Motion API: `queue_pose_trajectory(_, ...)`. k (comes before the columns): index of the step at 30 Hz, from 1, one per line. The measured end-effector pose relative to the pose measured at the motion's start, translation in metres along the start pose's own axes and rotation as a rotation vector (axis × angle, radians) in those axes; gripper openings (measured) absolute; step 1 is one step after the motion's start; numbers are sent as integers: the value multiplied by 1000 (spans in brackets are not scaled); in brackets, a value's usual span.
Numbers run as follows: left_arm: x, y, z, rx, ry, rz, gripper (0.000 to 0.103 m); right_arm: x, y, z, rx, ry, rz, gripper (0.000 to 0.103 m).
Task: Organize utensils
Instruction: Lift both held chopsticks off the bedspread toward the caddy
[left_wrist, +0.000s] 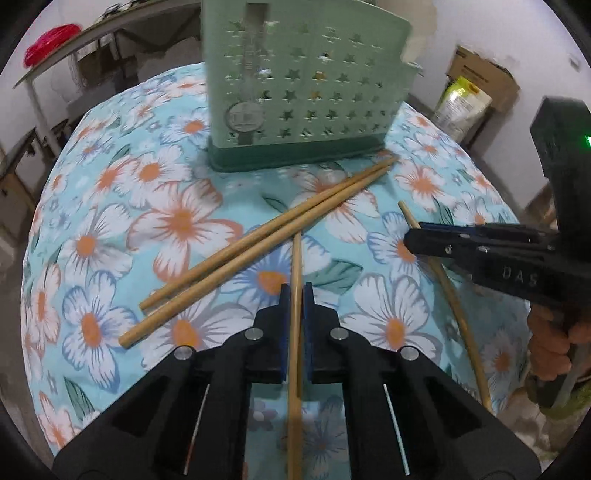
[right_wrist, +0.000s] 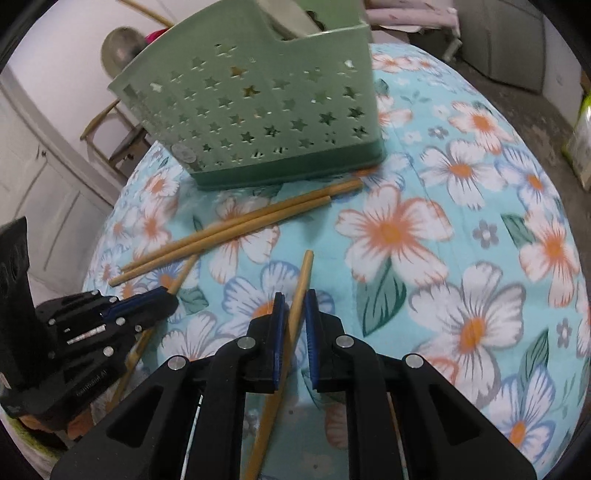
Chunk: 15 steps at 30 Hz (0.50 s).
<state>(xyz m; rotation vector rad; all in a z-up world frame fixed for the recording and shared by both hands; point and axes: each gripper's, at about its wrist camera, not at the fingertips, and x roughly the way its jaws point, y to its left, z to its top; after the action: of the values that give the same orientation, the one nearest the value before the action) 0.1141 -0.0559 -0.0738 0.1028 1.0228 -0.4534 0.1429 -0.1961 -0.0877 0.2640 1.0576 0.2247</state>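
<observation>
Gripping 1 chopstick (left_wrist: 295, 280) btwn left gripper (left_wrist: 296, 291) pads.

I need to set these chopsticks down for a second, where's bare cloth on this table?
The cloth right of the holder and the right gripper is bare. Left of the loose pair is bare too. Between the holder and both grippers it is crowded with chopsticks.

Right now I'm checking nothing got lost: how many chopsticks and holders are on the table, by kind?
Chopsticks held, one in the left gripper and one in the right gripper: 2
Chopsticks lying loose on the floral cloth: 2
Green star-cut utensil holder: 1
Total: 5
</observation>
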Motion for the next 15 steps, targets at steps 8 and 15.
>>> queue_pose_trajectory(8,-23,27,-23,-158,21,24,5,2,21,-11,-129,73,66,11)
queue_pose_trajectory(15,-12,21,-17,-128,33,65,10,7,18,-8,-58,79,96,11)
